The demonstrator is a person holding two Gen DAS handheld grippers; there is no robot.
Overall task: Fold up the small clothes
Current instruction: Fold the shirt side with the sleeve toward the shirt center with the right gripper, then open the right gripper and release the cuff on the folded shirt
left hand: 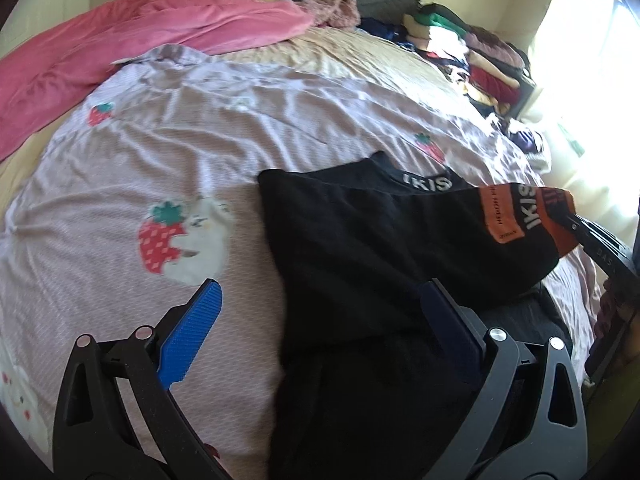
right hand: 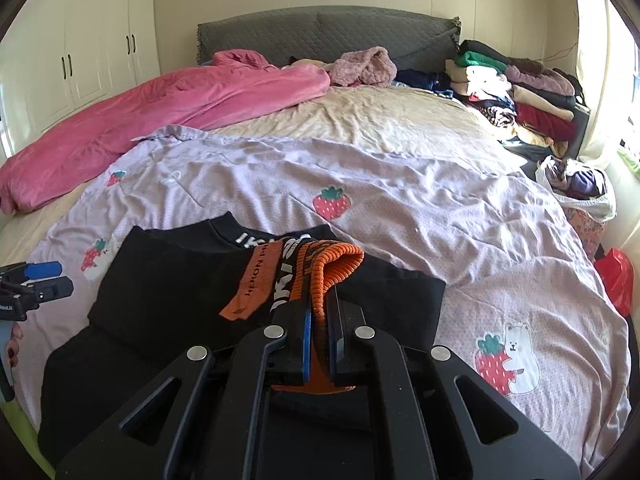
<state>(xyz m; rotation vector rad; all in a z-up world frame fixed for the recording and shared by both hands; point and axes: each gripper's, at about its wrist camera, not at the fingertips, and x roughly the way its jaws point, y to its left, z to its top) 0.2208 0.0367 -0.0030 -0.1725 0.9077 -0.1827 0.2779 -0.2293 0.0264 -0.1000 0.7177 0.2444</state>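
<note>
right gripper [right hand: 318, 336] is clamped on the orange ribbed cuff [right hand: 336, 268] of the black garment [right hand: 168, 300], carrying that sleeve over the body; left gripper [left hand: 316, 320] stands with jaws wide apart, empty, poised over the garment's near edge; garment lies on the lilac strawberry-print sheet [right hand: 420, 200] at the near end of the bed; fold judged partly made, with one sleeve in transit and the rest undone; fabric soft and matte, cuff knitted, white lettering on the collar; pink duvet [right hand: 160, 108] plush and rumpled; stacked clothes [right hand: 520, 88] at the far right.
</note>
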